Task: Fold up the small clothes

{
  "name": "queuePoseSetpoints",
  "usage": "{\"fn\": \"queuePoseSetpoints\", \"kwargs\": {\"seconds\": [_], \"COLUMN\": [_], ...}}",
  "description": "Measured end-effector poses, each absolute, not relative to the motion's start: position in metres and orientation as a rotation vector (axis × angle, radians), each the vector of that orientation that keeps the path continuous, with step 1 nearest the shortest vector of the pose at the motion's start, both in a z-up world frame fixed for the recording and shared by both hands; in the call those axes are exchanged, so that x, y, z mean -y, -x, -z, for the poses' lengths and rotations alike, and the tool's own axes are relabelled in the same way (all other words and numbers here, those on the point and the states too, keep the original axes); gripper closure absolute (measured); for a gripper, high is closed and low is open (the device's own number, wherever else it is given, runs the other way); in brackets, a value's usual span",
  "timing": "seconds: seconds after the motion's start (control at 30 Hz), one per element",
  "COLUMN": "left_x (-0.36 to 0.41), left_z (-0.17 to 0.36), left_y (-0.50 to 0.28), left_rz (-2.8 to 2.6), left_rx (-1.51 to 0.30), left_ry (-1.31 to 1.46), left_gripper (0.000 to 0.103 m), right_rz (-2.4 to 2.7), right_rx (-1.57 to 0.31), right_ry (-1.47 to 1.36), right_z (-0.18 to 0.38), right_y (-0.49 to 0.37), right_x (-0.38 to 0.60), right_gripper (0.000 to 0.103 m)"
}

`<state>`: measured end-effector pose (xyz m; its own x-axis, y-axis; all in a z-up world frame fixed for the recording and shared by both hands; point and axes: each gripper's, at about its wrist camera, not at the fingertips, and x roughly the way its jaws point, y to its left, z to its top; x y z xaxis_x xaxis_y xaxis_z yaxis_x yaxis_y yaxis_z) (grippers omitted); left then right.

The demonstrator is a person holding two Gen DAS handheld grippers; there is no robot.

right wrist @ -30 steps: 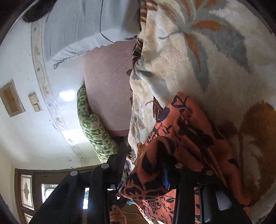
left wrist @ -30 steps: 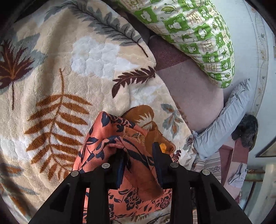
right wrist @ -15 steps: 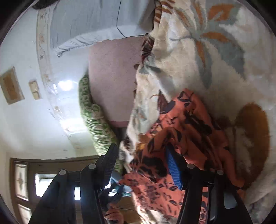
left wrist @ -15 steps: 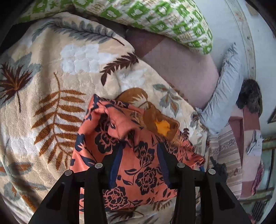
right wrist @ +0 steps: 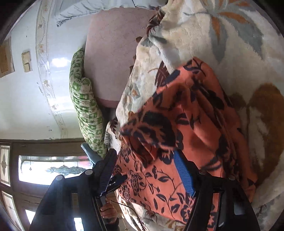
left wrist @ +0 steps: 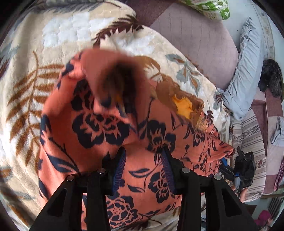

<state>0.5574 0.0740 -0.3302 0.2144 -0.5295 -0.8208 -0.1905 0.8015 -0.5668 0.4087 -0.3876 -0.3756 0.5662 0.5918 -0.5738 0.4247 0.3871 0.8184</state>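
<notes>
Between the fingers of my left tongs lies the orange floral garment; the two blue-ribbed pads stand apart, with cloth spread beneath and between them, gripping nothing that I can see. A raised fold of the garment just ahead is blurred. In the right wrist view, my right tongs are likewise spread wide: the right finger lies against the garment, the left finger stands off its edge, clear of the cloth. The garment rests bunched on the cream leaf-patterned blanket, which covers the bed. Just beyond the cloth's far edge, a brown and yellow patch of the blanket's pattern shows. Farther off, a mauve quilted bedcover extends from under the blanket. At its far side lie a green-and-white printed pillow and a pale grey pillow. In the right wrist view, a white wall and a wooden door with patterned glass stand behind the bed.
</notes>
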Motion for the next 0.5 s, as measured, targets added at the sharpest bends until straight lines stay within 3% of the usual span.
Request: {"fn": "queuePoseSetpoints", "kwargs": {"seconds": [0.23,0.5], "left_x": [-0.132,-0.159], "left_z": [0.308,0.312], "left_y": [-0.591,-0.528], "left_rz": [0.059,0.106], "left_rx": [-1.182,-1.193], "left_ry": [0.878,0.865], "left_gripper": [0.062,0.062], "right_rz": [0.007,0.027], "right_rx": [-0.705,-0.872], "right_ry": [-1.263,-1.051], "right_z": [0.339,0.337], "right_y": [-0.434,-0.382], "right_x": [0.448,0.437], "right_gripper": [0.034,0.034]}}
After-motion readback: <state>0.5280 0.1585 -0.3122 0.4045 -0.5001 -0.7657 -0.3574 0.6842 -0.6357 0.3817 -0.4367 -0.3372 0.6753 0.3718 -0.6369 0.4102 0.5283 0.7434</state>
